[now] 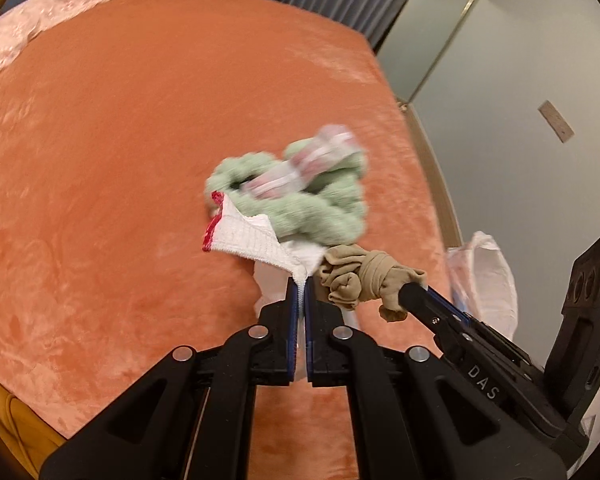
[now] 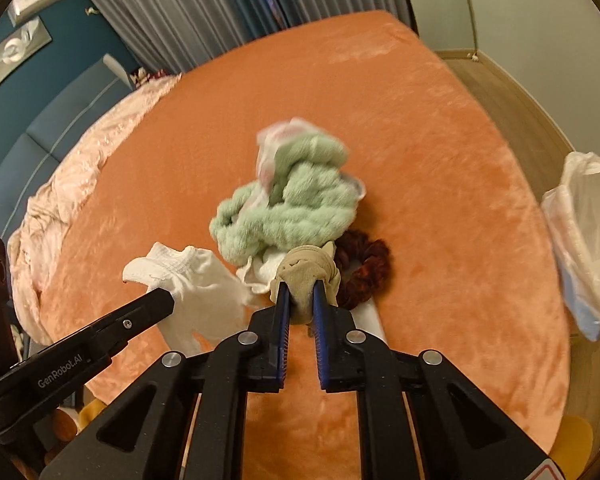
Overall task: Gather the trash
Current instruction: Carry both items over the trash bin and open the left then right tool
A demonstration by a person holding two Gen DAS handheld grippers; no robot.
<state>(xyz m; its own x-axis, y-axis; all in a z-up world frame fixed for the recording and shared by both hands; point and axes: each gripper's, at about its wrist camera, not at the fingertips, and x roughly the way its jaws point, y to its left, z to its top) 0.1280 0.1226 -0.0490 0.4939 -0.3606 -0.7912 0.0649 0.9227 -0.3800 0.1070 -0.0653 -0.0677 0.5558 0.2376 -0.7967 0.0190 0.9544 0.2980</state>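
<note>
Two grippers work over the orange bed (image 1: 120, 160). The left gripper (image 1: 300, 284) is squeezed tight on one white sock (image 1: 252, 236). The right gripper (image 2: 300, 292) pinches one tan sock (image 2: 308, 270). One fluffy green pile (image 2: 292, 216), one dark red scrunchie (image 2: 364, 268) and one white bag (image 2: 584, 232) sit nearby

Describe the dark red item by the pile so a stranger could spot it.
On the orange bed, find the fluffy green pile at its middle. Just right of it, behind the right gripper, lies a dark red scrunchie: the only ruffled ring, and the darkest piece.
</note>
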